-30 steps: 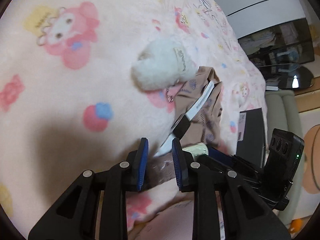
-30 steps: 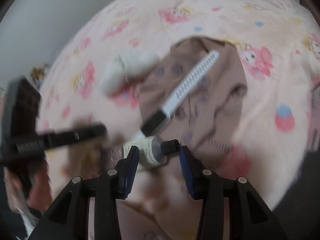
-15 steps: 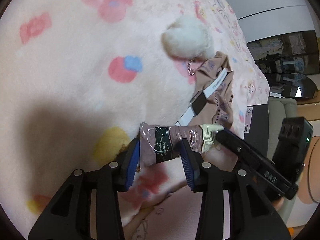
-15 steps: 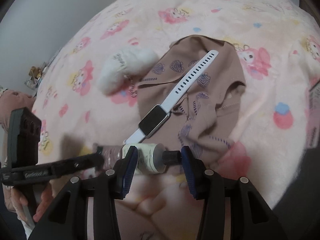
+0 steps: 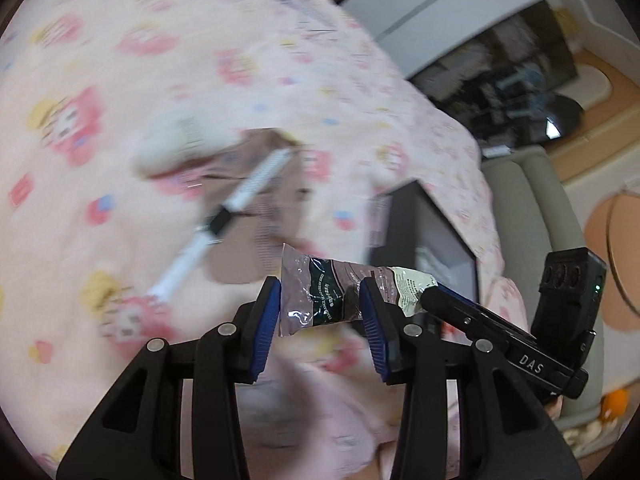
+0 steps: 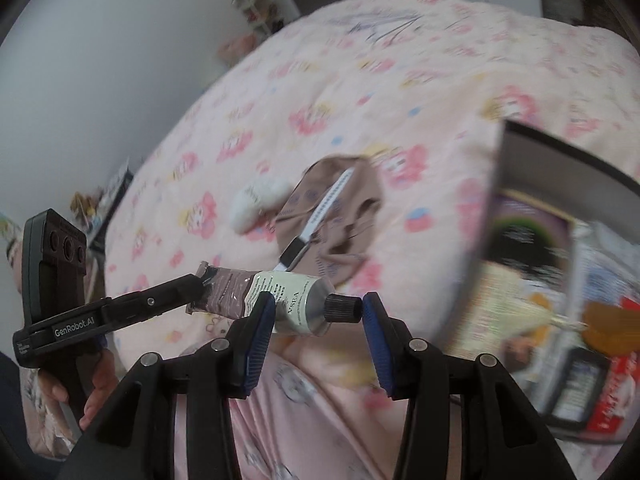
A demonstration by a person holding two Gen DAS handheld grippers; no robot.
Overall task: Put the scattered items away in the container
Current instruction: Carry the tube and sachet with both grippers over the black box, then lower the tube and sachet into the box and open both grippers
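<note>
A tube (image 6: 276,298) of hand cream is held off the blanket (image 5: 100,60) by both claws at once. The left claw (image 5: 318,306) is pinched on the crimped end of the tube, its blue pads pressed to either side; the right claw (image 6: 316,312) is closed on the cap end, one pad against the tube's shoulder and the other against the black cap (image 6: 340,309). Beyond the claws, a brown cloth (image 6: 340,208) is spread on the blanket, and a white watch (image 6: 320,216) is laid across it; a white fluffy item (image 6: 256,200) lies just beside the cloth's far-left edge. To the right of the right claw, a dark box (image 6: 560,152) is seen with its top open. It is filled with printed packets, a dark rectangular item and something orange, though these are too blurred to be named. In the left view the same box (image 5: 404,216) is seen just beyond the claw and to its right, with pale contents. A hand (image 6: 96,384) is seen around the left claw's handle.
</note>
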